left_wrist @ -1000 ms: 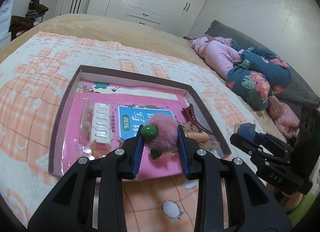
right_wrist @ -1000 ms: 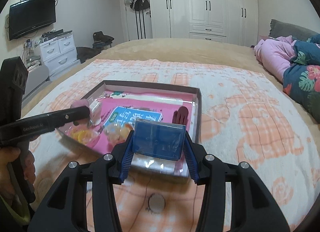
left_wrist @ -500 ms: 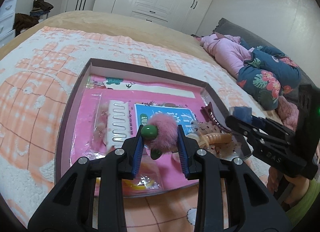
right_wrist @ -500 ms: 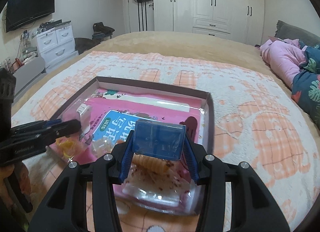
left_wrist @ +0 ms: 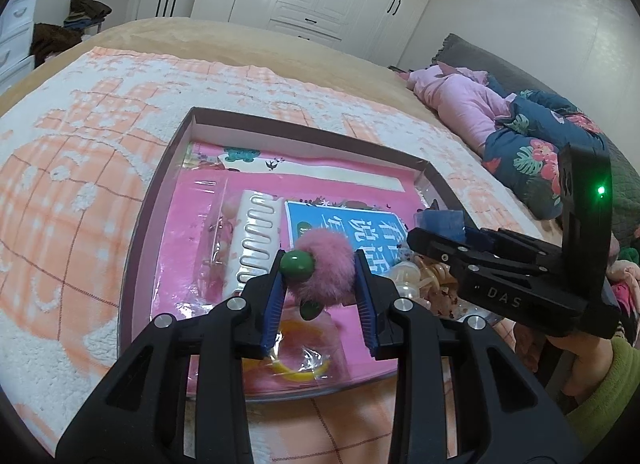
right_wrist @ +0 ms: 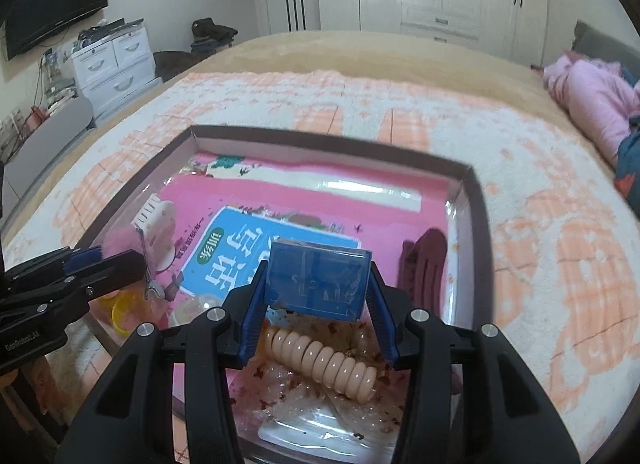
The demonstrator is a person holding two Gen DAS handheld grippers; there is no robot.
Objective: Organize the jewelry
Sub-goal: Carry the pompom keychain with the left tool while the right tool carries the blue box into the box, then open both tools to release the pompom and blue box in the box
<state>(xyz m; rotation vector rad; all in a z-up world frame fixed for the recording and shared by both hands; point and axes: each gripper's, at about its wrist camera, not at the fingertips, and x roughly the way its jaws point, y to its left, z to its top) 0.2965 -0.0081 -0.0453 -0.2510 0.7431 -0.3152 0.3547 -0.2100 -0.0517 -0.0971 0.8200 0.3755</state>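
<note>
Right wrist view: blue box (right_wrist: 320,280) is being gripped by right tool (right_wrist: 318,306); free tray (right_wrist: 478,220) floor is lying at twelve o'clock.

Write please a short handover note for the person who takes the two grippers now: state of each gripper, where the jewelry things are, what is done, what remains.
Left gripper: shut on the pink pom-pom hair tie with green bead, held over the tray.
Right gripper: shut on the small blue box, also over the tray.
In the tray: white claw clip, dark red clip, spiral hair tie in a clear bag, yellow ring.
Done: both items picked up and brought above the tray.
Left: set both down in the tray and release.
</note>
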